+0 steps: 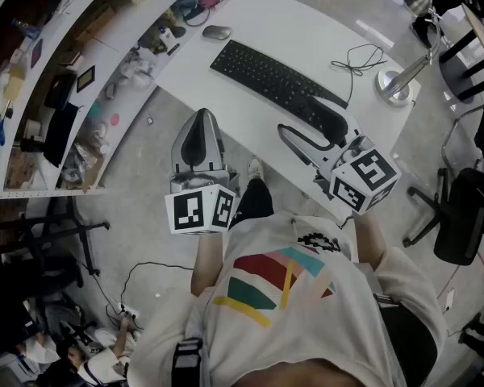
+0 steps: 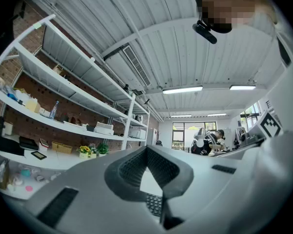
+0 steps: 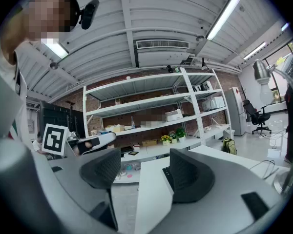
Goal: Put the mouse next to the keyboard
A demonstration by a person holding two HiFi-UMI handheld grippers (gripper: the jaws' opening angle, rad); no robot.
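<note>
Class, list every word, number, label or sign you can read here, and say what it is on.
No text is readable.
Keyboard: key legends too small to read.
Left hand-held gripper and right hand-held gripper: cube markers are black-and-white patterns, no letters.
Shirt: coloured stripes, no legible words.

Mostly matt plastic, one shiny bit

Left gripper (image 2: pixel 147 151) and right gripper (image 3: pixel 144 172) look like matt grey plastic with rough ribbed pads (image 3: pixel 186 172). Desk (image 1: pixel 250 22) is smooth white, low sheen. Keyboard's (image 1: pixel 266 75) matt black plastic, mouse (image 1: pixel 216 32) smooth grey with a slight gloss. Lamp (image 1: pixel 399 79) is polished metal. Shelves (image 1: pixel 105 48) look like white painted metal. Floor (image 1: pixel 145 184) looks like bare concrete, shirt (image 1: pixel 290 313) is soft cloth, back wall (image 2: pixel 39 97) rough brick.
</note>
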